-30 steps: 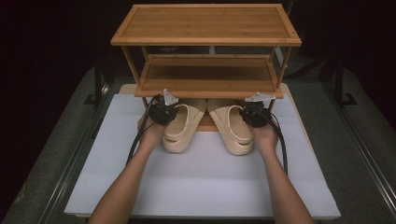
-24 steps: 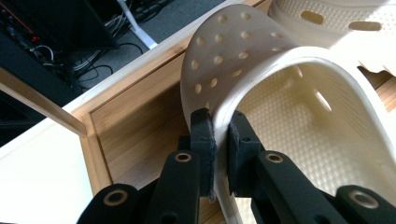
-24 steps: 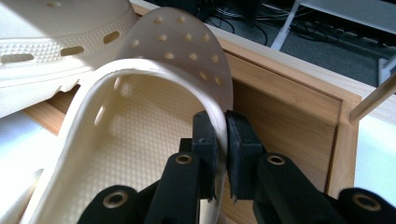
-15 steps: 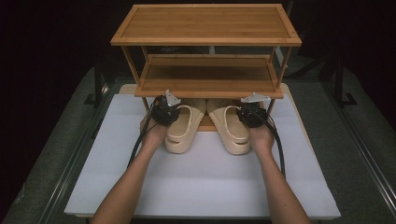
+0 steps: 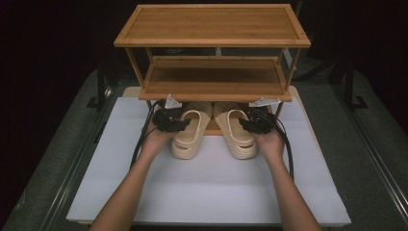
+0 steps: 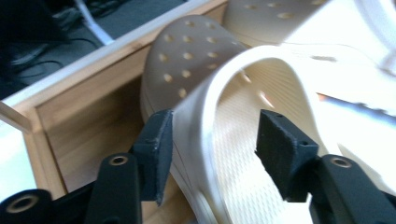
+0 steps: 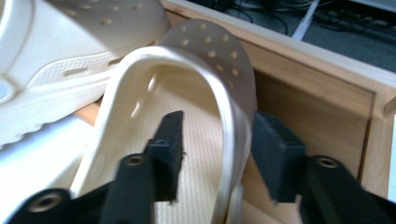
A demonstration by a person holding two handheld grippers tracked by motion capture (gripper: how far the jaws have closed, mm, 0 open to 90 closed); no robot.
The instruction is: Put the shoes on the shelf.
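Both hand-held grippers level, jaws just opened, straddling slipper straps

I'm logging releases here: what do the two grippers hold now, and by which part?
Nothing: both jaws have just opened, each straddling the outer strap of its shoe without pressing.

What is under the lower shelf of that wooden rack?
Under the lower shelf of the rack, the toes of two cream clogs rest on its wooden base. The shelf hides their tips.

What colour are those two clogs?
The clogs are pale cream, dotted with small holes; clearest in the left gripper view.
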